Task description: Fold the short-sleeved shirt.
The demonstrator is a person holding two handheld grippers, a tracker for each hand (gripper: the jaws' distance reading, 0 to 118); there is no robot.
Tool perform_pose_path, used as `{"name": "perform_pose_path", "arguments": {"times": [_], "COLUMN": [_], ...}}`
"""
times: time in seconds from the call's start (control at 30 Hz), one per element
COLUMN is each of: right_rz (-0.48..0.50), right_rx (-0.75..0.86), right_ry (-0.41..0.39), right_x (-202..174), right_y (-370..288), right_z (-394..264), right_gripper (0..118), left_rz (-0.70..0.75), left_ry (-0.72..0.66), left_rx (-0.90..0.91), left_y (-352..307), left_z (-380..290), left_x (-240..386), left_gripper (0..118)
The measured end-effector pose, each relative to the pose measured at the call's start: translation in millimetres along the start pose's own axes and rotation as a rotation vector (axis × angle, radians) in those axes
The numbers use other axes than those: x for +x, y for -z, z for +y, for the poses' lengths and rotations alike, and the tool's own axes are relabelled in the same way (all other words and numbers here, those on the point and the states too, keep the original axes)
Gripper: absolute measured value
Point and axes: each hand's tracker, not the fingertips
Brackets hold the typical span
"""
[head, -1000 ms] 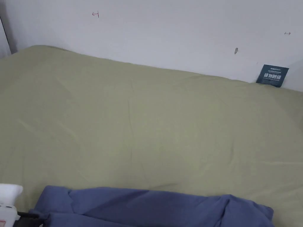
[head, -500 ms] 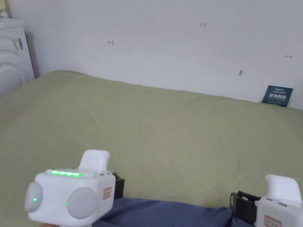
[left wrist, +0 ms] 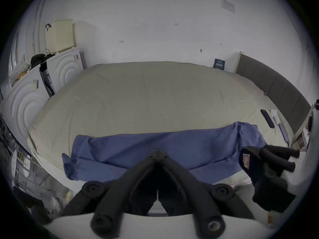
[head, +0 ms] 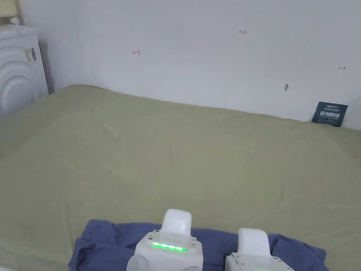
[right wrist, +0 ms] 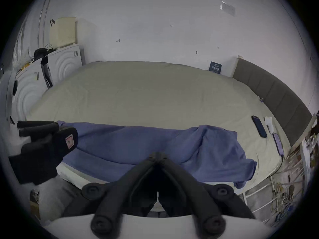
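We've got both grippers, left gripper (left wrist: 158,154) and right gripper (right wrist: 158,154), pinched together empty at 6 o'clock, hovering above the blue shirt (left wrist: 164,146) to pick grab points.

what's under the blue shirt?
The blue shirt lies on the green sheet of the bed, its near part draping over the edge. Whatever lies beneath its folds is covered.

Matt blue cloth shirt (head: 105,243), creased olive cloth bedsheet (head: 197,158), smooth white plastic left gripper (left wrist: 158,154), matt black jaws
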Motion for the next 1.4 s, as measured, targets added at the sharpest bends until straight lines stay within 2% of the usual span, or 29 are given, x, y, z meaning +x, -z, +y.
{"name": "perform_pose_path", "arguments": {"times": [0.1,0.13,0.2,0.27,0.3,0.33,0.37,0.4,0.43,0.47,0.57,0.67,0.8,0.9,1.07,1.13,1.17,1.2,1.23,1.27,1.33,1.37,1.4], "right_rz": [0.039,0.074,0.114,0.123,0.131,0.134,0.136,0.144,0.150,0.153,0.159,0.187,0.192,0.205,0.204,0.202,0.201,0.200,0.198,0.195,0.199,0.201,0.209], "right_rx": [0.005,0.015,0.055,0.072,0.076,0.074,0.073,0.073,0.068,0.065,0.046,0.017,-0.007,-0.033,-0.049,-0.062,-0.068,-0.072,-0.073,-0.073,-0.078,-0.085,-0.092], "right_ry": [0.029,0.067,0.100,0.112,0.117,0.119,0.116,0.118,0.118,0.115,0.124,0.135,0.120,0.149,0.171,0.182,0.185,0.189,0.189,0.183,0.183,0.190,0.201], "right_x": [8,16,30,42,47,52,53,56,58,58,58,58,57,60,66,68,67,68,67,67,67,68,70], "right_y": [-9,-15,-25,-34,-35,-36,-35,-34,-32,-30,-23,-18,-14,-9,-8,-6,-7,-6,-6,-6,-4,-4,-5], "right_z": [8,12,19,30,33,37,42,45,47,48,51,51,49,48,45,44,43,42,41,39,36,34,32], "right_gripper": [1,1,1,1,1,1,1,1,1,1,1,1,1,1,1,1,1,1,1,1,1,1,1], "left_rz": [-0.087,-0.146,-0.251,-0.467,-0.529,-0.562,-0.559,-0.515,-0.481,-0.503,-0.607,-0.615,-0.666,-0.713,-0.767,-0.731,-0.647,-0.558,-0.496,-0.435,-0.573,-0.581,-0.544], "left_ry": [-0.028,-0.063,-0.209,-0.377,-0.428,-0.433,-0.400,-0.324,-0.298,-0.327,-0.546,-0.682,-0.775,-0.839,-0.891,-0.923,-0.895,-0.805,-0.745,-0.679,-0.771,-0.788,-0.768], "left_rx": [0.005,0.004,-0.040,-0.147,-0.191,-0.240,-0.241,-0.247,-0.261,-0.287,-0.371,-0.357,-0.363,-0.393,-0.323,-0.319,-0.337,-0.357,-0.362,-0.344,-0.352,-0.329,-0.323], "left_y": [-2,-1,8,28,35,40,41,41,43,42,56,65,83,105,108,100,94,88,99,79,92,96,71], "left_z": [11,18,29,32,31,32,30,28,24,19,-5,-29,-50,-58,-72,-74,-71,-68,-76,-67,-77,-80,-47], "left_x": [-21,-39,-89,-157,-183,-215,-235,-253,-268,-281,-322,-339,-340,-328,-330,-335,-337,-338,-347,-334,-348,-355,-307], "left_gripper": [0,0,0,0,2,12,35,80,108,118,118,118,118,118,118,116,107,77,30,6,6,6,6]}}
